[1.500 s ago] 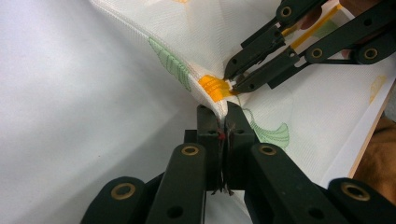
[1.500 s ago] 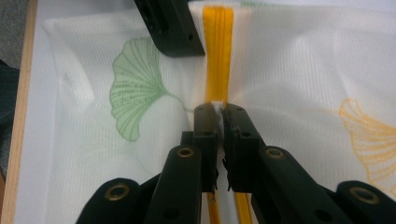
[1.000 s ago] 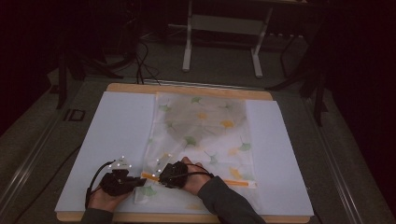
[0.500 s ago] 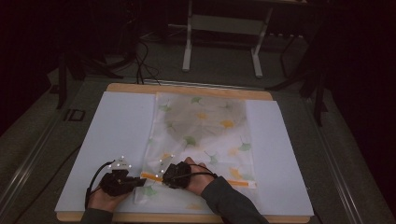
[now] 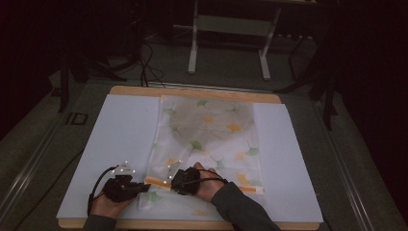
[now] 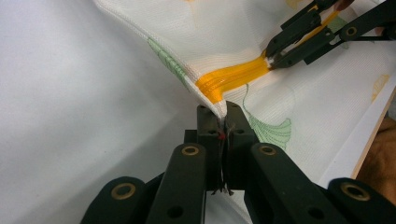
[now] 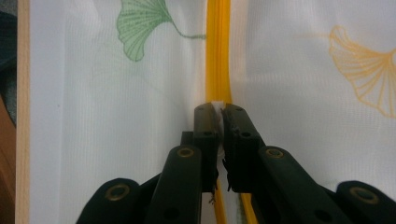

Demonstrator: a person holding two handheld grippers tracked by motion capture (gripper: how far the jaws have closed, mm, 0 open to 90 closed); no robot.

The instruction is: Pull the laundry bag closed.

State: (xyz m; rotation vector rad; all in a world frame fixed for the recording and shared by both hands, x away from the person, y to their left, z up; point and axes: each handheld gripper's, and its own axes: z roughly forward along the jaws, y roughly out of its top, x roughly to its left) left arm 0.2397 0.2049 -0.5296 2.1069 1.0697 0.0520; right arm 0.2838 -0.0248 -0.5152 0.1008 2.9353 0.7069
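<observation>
High view: nearest us, our left gripper [image 5: 144, 186] pinches the near-left corner of the white mesh bag printed with green and orange ginkgo leaves [image 5: 211, 139]; our right gripper [image 5: 169, 181] is clamped on its orange zipper strip [image 5: 156, 182]. Beyond, the bag lies flat on the white table sheet [image 5: 120, 134].

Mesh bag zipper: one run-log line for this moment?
left claw: shut on mesh bag corner | right claw: shut on zipper pull | bag flat on white mat
</observation>
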